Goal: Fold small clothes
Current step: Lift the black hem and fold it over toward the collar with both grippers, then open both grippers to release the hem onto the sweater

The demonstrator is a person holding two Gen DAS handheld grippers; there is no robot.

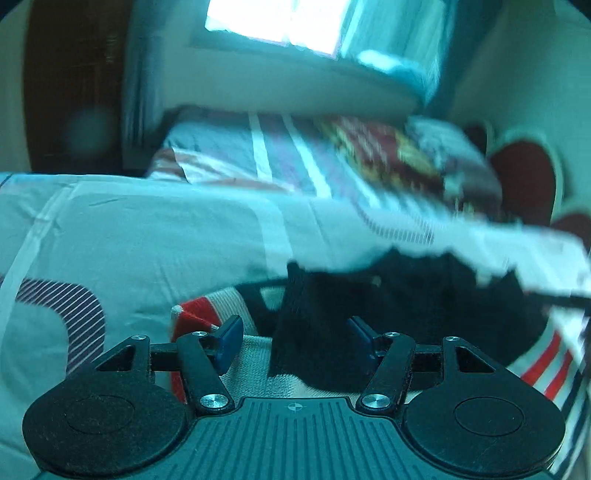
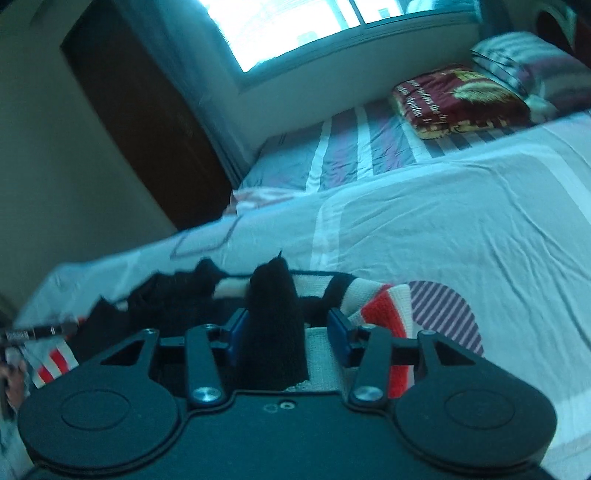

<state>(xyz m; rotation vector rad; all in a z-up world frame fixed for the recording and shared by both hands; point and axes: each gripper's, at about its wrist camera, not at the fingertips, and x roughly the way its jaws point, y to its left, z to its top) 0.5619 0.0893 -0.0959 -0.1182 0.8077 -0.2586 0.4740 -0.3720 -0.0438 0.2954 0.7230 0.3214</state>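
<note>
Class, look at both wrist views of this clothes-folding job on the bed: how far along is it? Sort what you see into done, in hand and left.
Done: nothing looks neatly folded; the striped knit garment lies rumpled on the bed sheet.
In hand: black fabric stands between the open fingers of the right gripper, while the left gripper, also open, straddles the black fabric's edge.
Left: probably grasping, folding over and flattening.

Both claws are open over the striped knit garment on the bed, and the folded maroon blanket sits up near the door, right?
Not quite. The right wrist view shows the folded maroon blanket below the window, beside the pillow, away from the door. Left claw, right claw and garment are as stated.
</note>
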